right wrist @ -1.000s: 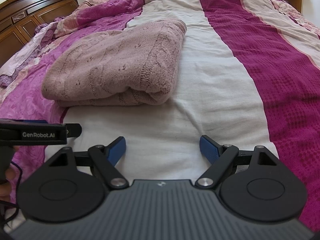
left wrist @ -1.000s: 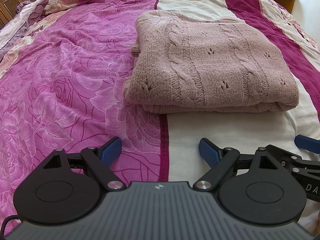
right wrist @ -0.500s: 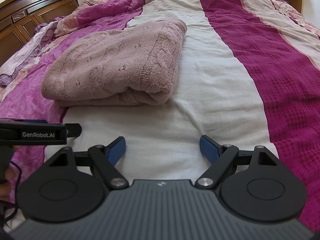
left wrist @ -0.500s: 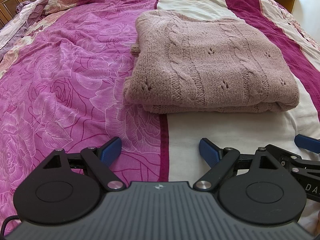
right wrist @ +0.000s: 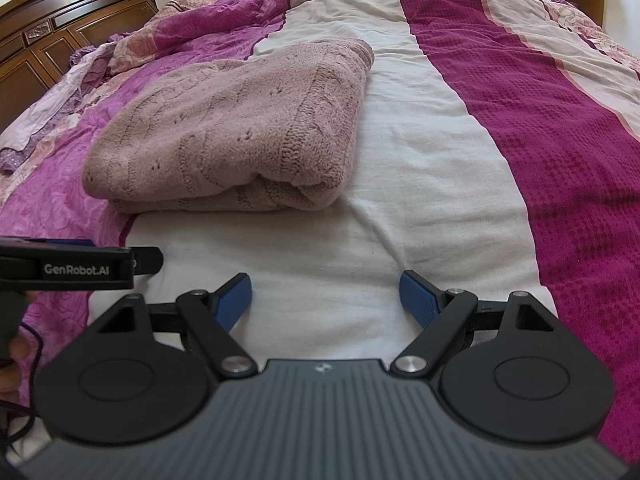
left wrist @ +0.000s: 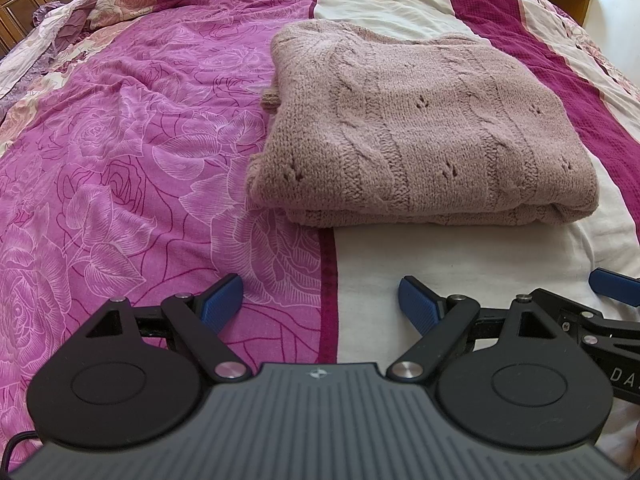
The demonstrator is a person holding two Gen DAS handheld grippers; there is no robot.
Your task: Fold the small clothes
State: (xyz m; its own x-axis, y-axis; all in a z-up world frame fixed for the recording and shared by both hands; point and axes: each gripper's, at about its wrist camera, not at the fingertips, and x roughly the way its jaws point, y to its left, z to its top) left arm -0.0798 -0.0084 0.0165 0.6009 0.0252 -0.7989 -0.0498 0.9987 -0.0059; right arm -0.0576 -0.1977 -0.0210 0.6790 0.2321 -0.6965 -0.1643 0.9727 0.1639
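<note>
A dusty-pink cable-knit sweater (left wrist: 420, 128) lies folded into a thick rectangle on the bed, its folded edge facing me. The right wrist view shows the same sweater (right wrist: 236, 132) to the left of centre. My left gripper (left wrist: 320, 300) hangs open over the bedspread just short of the sweater's near edge, nothing between its blue pads. My right gripper (right wrist: 326, 296) is also open and empty, over the white stripe to the right of the sweater. One gripper's edge shows in the other's view on each side.
The bedspread (left wrist: 120, 160) has a pink rose print on the left, a white stripe (right wrist: 420, 160) in the middle and a magenta stripe (right wrist: 540, 140) on the right. A dark wooden headboard (right wrist: 60, 32) stands at far left. A hand (right wrist: 12, 344) holds the left gripper's handle.
</note>
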